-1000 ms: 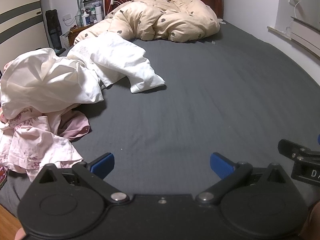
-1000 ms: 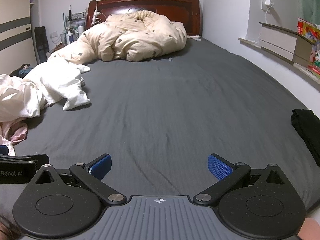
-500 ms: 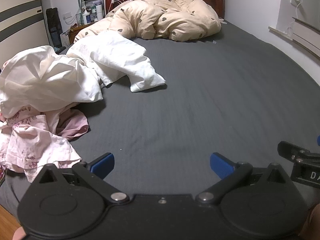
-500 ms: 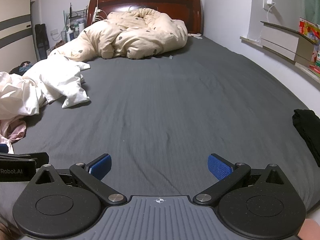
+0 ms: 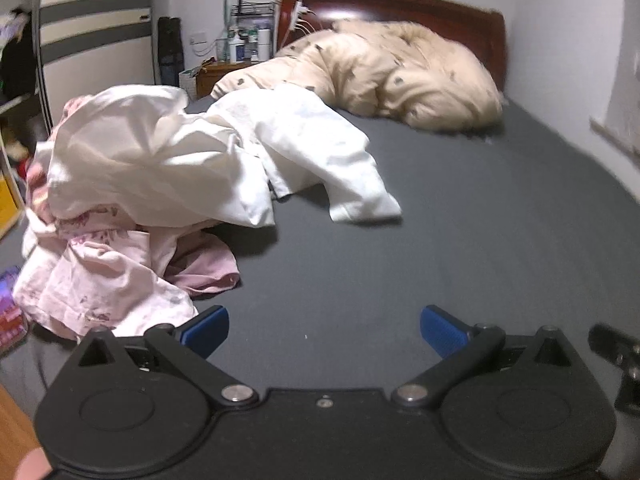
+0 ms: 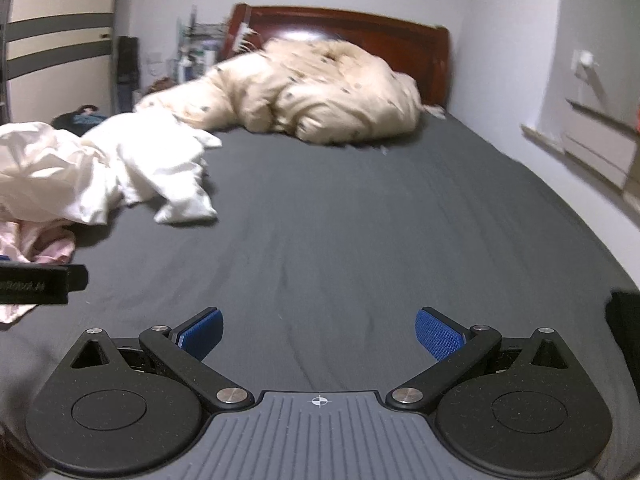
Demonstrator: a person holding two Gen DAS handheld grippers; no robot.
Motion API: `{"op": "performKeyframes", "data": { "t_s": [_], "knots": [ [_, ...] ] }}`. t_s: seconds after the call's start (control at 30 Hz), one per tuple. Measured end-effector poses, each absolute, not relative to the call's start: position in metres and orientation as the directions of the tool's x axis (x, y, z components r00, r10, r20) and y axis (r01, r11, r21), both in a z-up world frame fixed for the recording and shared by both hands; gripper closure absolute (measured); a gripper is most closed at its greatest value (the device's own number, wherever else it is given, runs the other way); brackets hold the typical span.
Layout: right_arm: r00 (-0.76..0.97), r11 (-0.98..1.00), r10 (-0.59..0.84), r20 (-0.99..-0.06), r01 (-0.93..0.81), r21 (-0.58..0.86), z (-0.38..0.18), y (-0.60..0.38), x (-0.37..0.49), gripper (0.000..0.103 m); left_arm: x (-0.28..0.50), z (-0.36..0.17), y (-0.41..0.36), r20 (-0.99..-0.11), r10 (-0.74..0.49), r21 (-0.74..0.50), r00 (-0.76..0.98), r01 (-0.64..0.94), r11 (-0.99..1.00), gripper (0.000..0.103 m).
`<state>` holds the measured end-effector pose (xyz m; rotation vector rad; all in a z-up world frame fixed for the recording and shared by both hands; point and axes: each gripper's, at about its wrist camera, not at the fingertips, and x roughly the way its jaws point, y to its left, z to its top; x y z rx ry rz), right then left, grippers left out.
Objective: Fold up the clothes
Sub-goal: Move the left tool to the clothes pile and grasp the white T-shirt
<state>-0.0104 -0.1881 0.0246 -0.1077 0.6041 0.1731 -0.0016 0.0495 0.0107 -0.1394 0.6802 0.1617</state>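
A heap of crumpled clothes lies on the left side of the grey bed sheet (image 5: 460, 240): white garments (image 5: 208, 160) on top, pink floral ones (image 5: 104, 276) below. In the right wrist view the same white garments (image 6: 120, 172) and pink ones (image 6: 44, 244) lie at the left. My left gripper (image 5: 324, 330) is open, low over the sheet, its left blue pad (image 5: 206, 328) just beside the pink cloth. My right gripper (image 6: 318, 328) is open over bare sheet, holding nothing. A black garment (image 6: 624, 340) shows at the right edge.
A beige spotted duvet (image 5: 396, 80) is bunched against the dark wooden headboard (image 5: 400, 4). A nightstand with bottles (image 5: 236, 56) stands left of the bed. A wall ledge (image 6: 588, 148) runs along the right. Each gripper's side shows in the other's view.
Both views have swung left and tilted up, with motion blur. The clothes heap now sits nearer the left gripper; both grippers stay open.
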Motion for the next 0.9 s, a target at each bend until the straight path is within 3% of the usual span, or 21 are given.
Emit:
{"op": "performKeyframes", "data": {
  "t_s": [0.3,0.47,0.63,0.9],
  "knots": [
    [0.849,0.972,0.123,-0.513,-0.206,-0.109,0.03,-0.166,-0.01,0.0,-0.002,0.002,0.093,-0.561,0.18,-0.153,0.808,-0.315,0.936,0.0],
    [0.835,0.977,0.15,-0.529,-0.208,-0.051,0.029,-0.163,-0.002,0.0,-0.001,-0.002,0.102,-0.536,0.254,-0.092,0.805,-0.355,0.93,0.0],
    [0.896,0.975,0.13,-0.425,-0.193,-0.109,0.037,-0.143,-0.009,0.0,-0.003,-0.003,0.123,-0.505,0.257,-0.167,0.824,-0.385,0.908,0.0],
    [0.901,0.947,0.214,-0.377,-0.286,-0.147,0.046,-0.11,0.003,0.0,0.004,0.01,0.142,-0.476,0.261,-0.217,0.84,-0.399,0.891,0.0]
  ]
}}
